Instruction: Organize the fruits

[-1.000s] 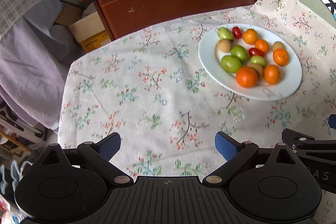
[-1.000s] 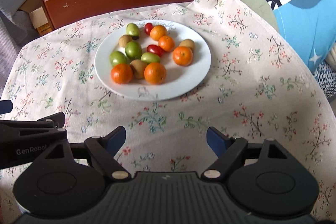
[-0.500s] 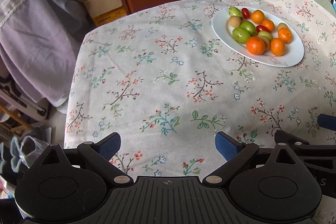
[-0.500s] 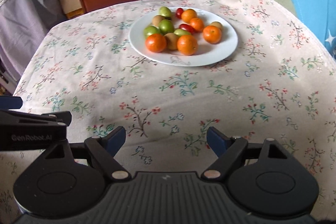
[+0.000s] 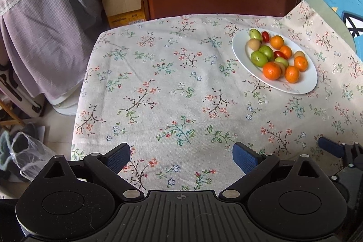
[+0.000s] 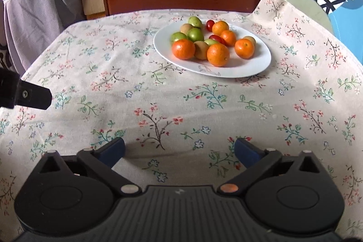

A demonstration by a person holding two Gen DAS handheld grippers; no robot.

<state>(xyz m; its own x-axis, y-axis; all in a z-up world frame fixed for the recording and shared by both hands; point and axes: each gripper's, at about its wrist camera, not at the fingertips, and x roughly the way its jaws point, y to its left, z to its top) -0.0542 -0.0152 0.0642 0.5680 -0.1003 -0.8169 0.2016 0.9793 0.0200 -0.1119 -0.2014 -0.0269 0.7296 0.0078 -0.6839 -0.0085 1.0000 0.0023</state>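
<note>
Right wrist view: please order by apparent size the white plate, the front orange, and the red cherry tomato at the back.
1. white plate, clearly largest.
2. front orange.
3. red cherry tomato, smallest; it lies farther from the camera, which exaggerates the difference.

Glossy white plate [image 6: 249, 65] on matt floral cloth [image 6: 158, 94].

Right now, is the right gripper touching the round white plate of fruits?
Apart. In the right wrist view, the right gripper hangs with open jaws over bare flowered tablecloth, and a wide strip of cloth separates it from the round white plate.
</note>
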